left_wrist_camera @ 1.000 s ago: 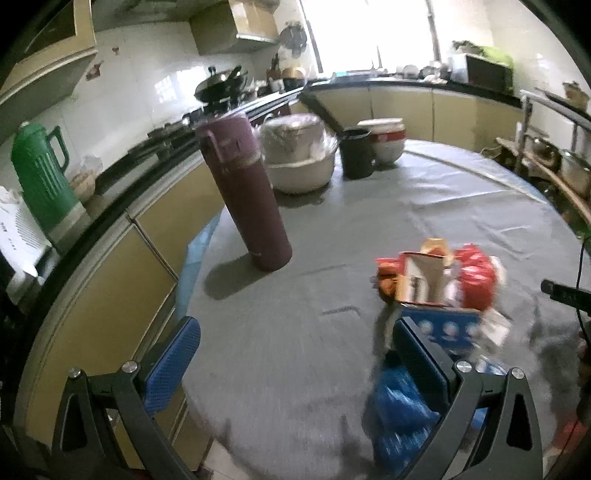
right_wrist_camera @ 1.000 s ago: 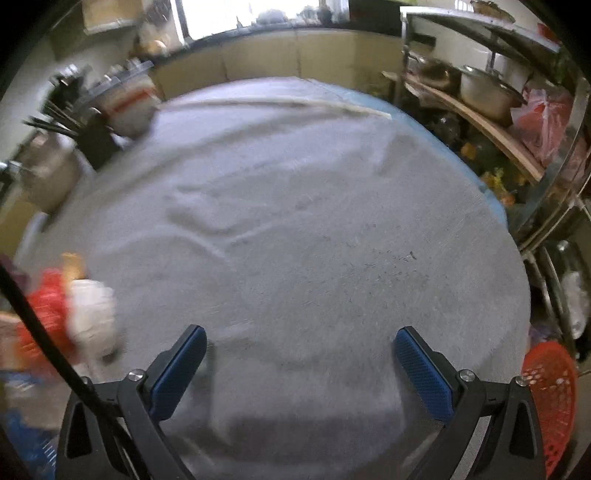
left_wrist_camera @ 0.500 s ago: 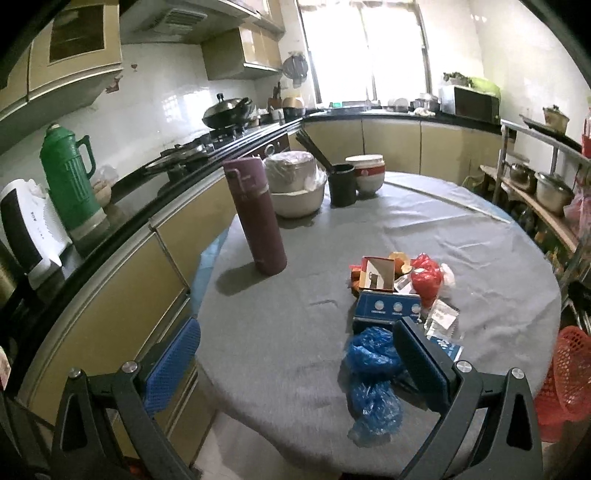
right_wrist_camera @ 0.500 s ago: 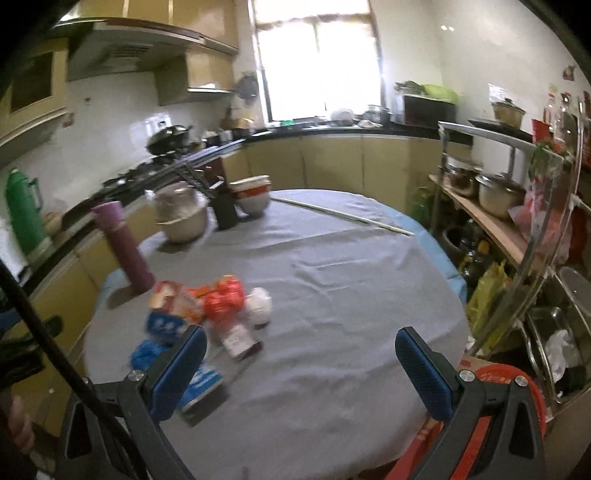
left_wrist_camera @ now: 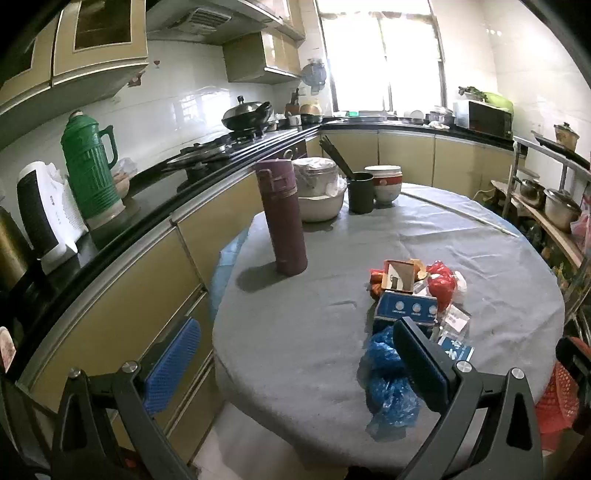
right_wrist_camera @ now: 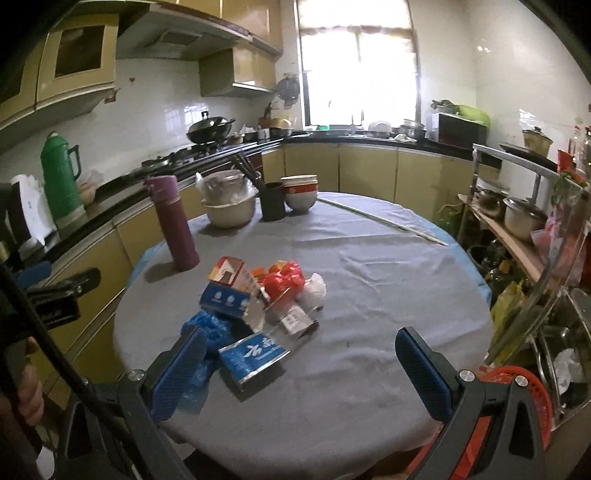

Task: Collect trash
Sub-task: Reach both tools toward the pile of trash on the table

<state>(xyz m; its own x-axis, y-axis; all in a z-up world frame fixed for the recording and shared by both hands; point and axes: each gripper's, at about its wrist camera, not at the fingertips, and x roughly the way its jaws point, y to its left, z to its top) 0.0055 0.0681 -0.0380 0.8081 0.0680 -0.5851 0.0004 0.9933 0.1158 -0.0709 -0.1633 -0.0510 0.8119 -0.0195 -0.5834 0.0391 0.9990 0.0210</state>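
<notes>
A home kitchen is shown. Yellow cabinets (right_wrist_camera: 365,166) are run beneath a black countertop (left_wrist_camera: 155,192) along the left and far walls, and a wok (right_wrist_camera: 210,129) is seen on the gas stove at upper left under a range hood (left_wrist_camera: 207,18). White tiles are lit by a window (right_wrist_camera: 358,74) at top centre. A round cloth-covered table (right_wrist_camera: 369,295) is set with bowls (right_wrist_camera: 301,192), and pots (right_wrist_camera: 524,218) are stored on a rack at right.

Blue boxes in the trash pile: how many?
2. One blue box with white circles lies mid-pile beside the red bag; a flattened blue carton lies nearest the right gripper. Others may be hidden.
</notes>
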